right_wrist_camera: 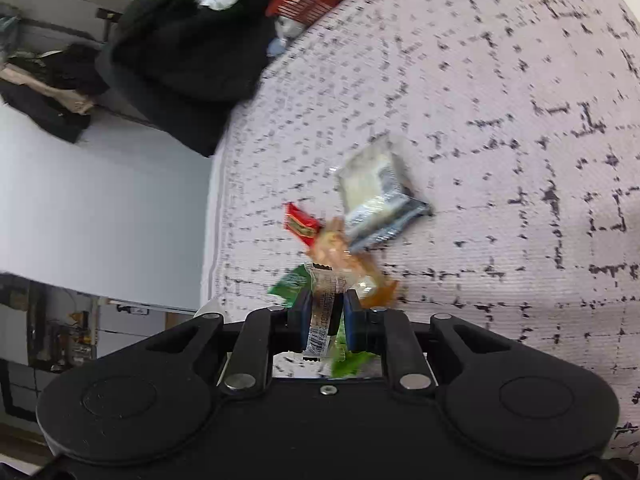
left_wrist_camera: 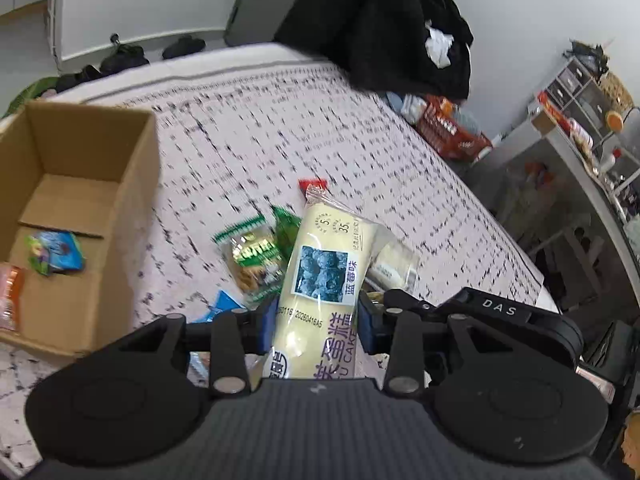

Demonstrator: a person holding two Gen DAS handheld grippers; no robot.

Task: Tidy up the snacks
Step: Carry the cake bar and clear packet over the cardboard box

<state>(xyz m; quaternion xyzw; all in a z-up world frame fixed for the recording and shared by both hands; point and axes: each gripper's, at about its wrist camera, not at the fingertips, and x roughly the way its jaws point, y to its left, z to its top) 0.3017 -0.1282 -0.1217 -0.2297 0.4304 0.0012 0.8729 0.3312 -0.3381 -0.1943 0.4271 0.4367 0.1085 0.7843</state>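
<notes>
We hold 1 pale yellow cake packet [left_wrist_camera: 324, 276] lengthwise in the left gripper [left_wrist_camera: 318, 322], its jaws closed on the wrapper's lower part so that the upper part projects forward, raised above the patterned bedspread [left_wrist_camera: 280, 120]. We judge this grip keeps the long packet in line with the fingers for lowering into the cardboard box [left_wrist_camera: 132, 184], which stands open to the left. We count 2 packets in the box: 1 blue-green [left_wrist_camera: 56, 250] and 1 orange [left_wrist_camera: 10, 296] at the frame edge. Below the cake packet lie 1 green-banded packet [left_wrist_camera: 256, 256], 1 red packet [left_wrist_camera: 313, 183], 1 whitish sachet [left_wrist_camera: 394, 264] and 1 blue packet [left_wrist_camera: 224, 304], partly hidden. The right gripper [right_wrist_camera: 327, 322] is clamped narrowly on 1 clear barcoded packet [right_wrist_camera: 326, 312]; green wrappers [right_wrist_camera: 292, 282] show beside it, and we cannot tell whether they are gripped
</notes>
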